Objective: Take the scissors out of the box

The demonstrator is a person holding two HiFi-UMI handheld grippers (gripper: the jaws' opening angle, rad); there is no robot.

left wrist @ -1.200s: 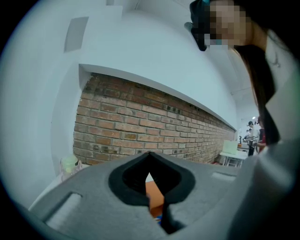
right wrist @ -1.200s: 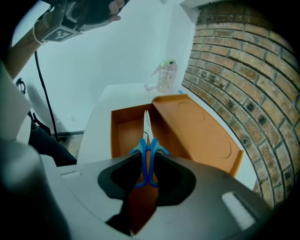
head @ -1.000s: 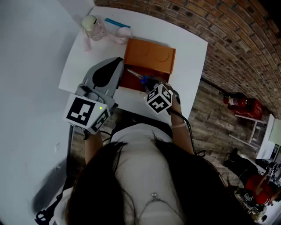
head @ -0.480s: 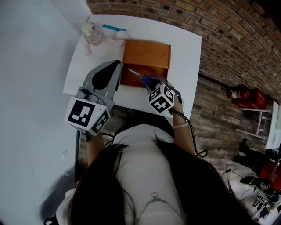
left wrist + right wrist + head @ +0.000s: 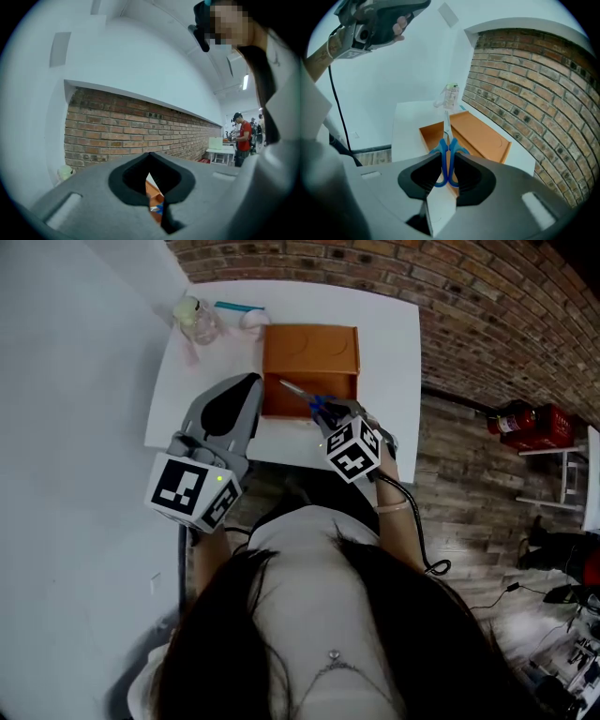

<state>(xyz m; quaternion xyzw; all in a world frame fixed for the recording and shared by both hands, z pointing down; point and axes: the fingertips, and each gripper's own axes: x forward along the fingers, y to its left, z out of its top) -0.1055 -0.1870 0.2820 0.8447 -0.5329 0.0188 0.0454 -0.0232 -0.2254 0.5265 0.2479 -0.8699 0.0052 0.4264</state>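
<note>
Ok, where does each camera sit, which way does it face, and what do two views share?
Head view: on the person's head, looking steeply down at table and box; hair, left claw and right claw show.
Left gripper view: on the left claw, level toward the brick wall; its jaws show.
Right gripper view: on the right claw, angled down at the box; jaws grip scissors.
Head and right gripper views share box and scissors.

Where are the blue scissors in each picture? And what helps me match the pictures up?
Head view: the blue-handled metal scissors are mid-picture, over the near part of the flat orange box.
Left gripper view: only a blue speck, likely the handle, low down through the gap between the jaws.
Right gripper view: dead centre, handles pinched between the jaws.
Shared landmark: the orange box, in all three.
</note>
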